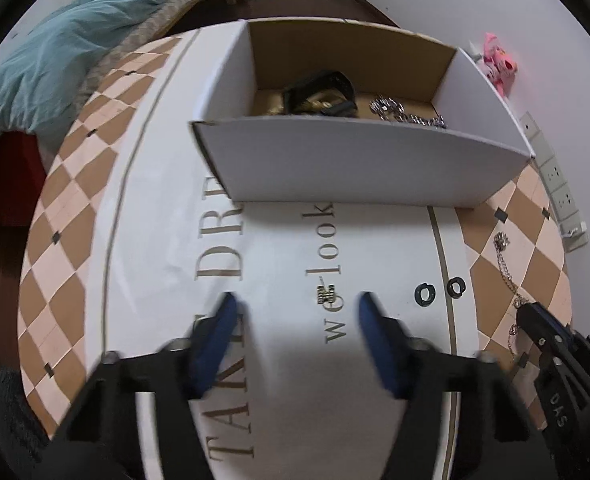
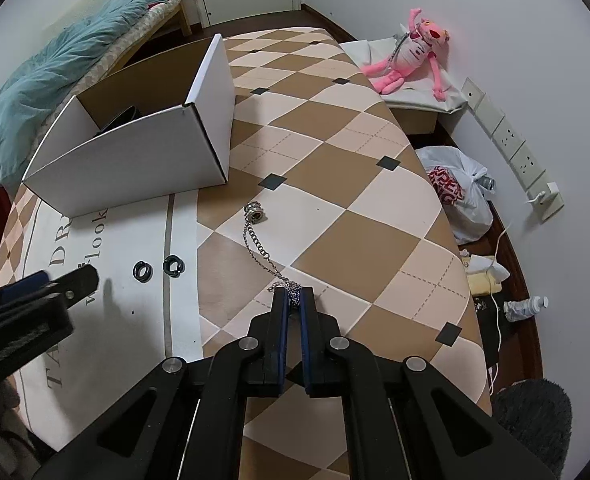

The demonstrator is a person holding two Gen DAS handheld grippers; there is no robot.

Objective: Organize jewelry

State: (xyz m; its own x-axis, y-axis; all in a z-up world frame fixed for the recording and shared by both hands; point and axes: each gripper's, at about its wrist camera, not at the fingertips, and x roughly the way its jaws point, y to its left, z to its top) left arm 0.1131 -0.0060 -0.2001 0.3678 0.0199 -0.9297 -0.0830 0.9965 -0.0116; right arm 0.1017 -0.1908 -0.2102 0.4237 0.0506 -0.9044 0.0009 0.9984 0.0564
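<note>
A white cardboard box (image 1: pixel 359 160) (image 2: pixel 135 168) stands on the checked tablecloth and holds a black strap, gold pieces and a silver chain (image 1: pixel 411 114). My left gripper (image 1: pixel 295 308) is open above a small gold and black charm (image 1: pixel 324 294) on the cloth's white panel. Two black rings (image 1: pixel 425 294) (image 2: pixel 142 271) lie to its right. My right gripper (image 2: pixel 293 294) is shut on one end of a silver chain necklace (image 2: pixel 261 248) whose round pendant (image 2: pixel 256 213) rests on the cloth; the chain also shows in the left wrist view (image 1: pixel 505 268).
The table's right edge drops to a floor with a white plastic bag (image 2: pixel 459 196), a bottle and cables. A pink plush toy (image 2: pixel 411 52) lies at the back right. Wall sockets (image 2: pixel 511 148) line the right wall. A bed with a teal blanket (image 1: pixel 55 52) stands at the left.
</note>
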